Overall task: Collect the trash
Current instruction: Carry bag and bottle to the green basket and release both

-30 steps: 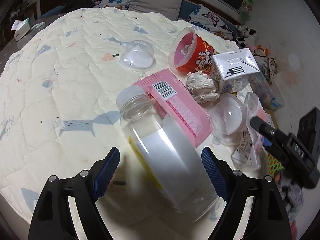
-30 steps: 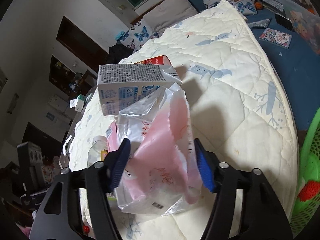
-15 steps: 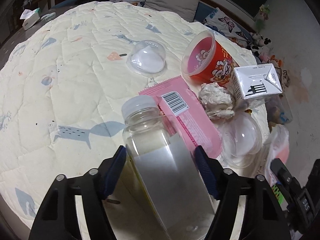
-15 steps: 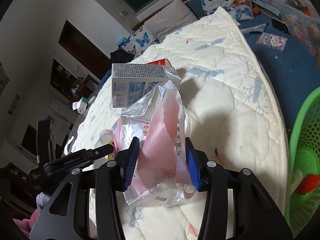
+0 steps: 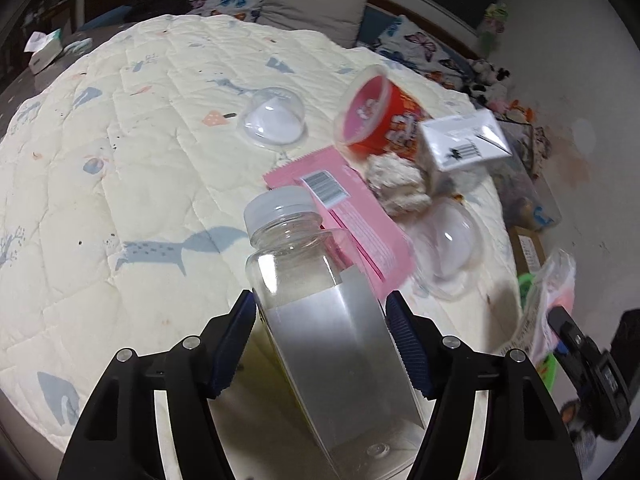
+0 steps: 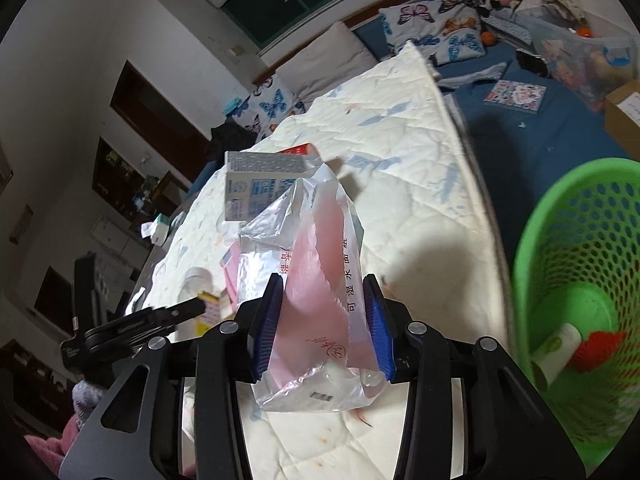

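A clear plastic bottle (image 5: 304,280) with a white cap lies on the quilted bed, and my left gripper (image 5: 320,340) is closing on it, its blue pads against the bottle's sides. In the right wrist view, my right gripper (image 6: 324,320) is closing on a crumpled pink and clear plastic bag (image 6: 316,264), pinched between its pads and lifted off the quilt. That bag (image 5: 548,300) shows at the bed's right edge in the left wrist view. A green mesh basket (image 6: 528,248) stands to the right of the bag, below the bed edge.
More trash lies on the quilt (image 5: 140,160): a pink wrapper (image 5: 352,216), a crumpled tissue (image 5: 396,184), a red cup (image 5: 376,120) on its side, a white milk carton (image 5: 460,144) and two clear dome lids (image 5: 276,120) (image 5: 448,240). Pillows sit at the far end.
My left jaws have narrowed from wide apart onto the bottle. The right jaws have squeezed the bag and carried it off the bed's edge, bringing the green basket into view.
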